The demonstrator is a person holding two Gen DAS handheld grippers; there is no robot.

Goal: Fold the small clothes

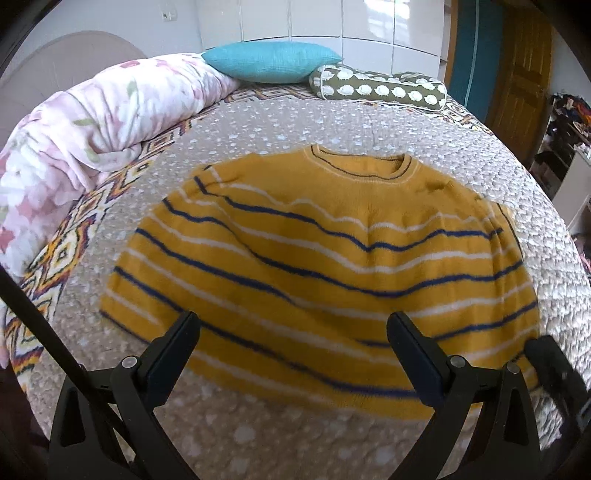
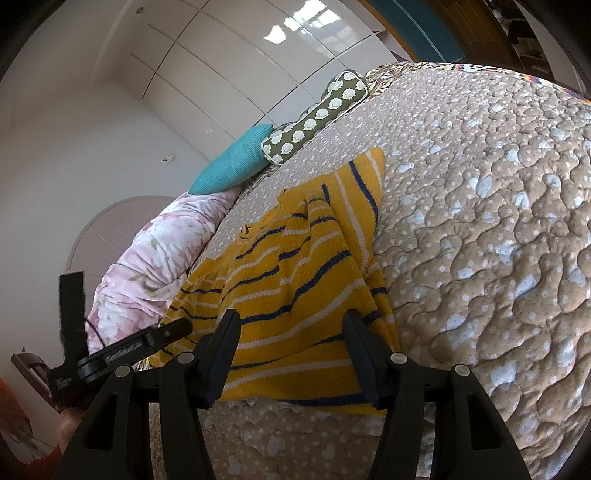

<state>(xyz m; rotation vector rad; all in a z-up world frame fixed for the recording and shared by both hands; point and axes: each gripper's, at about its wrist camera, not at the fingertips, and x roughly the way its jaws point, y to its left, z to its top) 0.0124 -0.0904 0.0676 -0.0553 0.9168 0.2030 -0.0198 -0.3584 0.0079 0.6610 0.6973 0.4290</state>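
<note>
A small yellow sweater (image 1: 332, 258) with blue and white stripes lies spread flat on the quilted bed cover (image 1: 258, 133), its neck hole pointing away from me. My left gripper (image 1: 293, 326) hovers open over the sweater's near hem with nothing between its fingers. In the right wrist view the sweater (image 2: 295, 280) runs away from me, one sleeve reaching toward the far pillows. My right gripper (image 2: 291, 330) is open over the hem corner, and its pads do not press the cloth. One finger (image 1: 546, 354) of the right gripper shows at the sweater's right edge.
A pink floral duvet (image 1: 92, 129) is bunched along the bed's left side. A teal pillow (image 1: 273, 61) and an olive bolster (image 1: 380, 90) with white spots lie at the far end. White wardrobe doors (image 1: 332, 18) stand behind. The beige quilt (image 2: 480, 221) stretches to the right.
</note>
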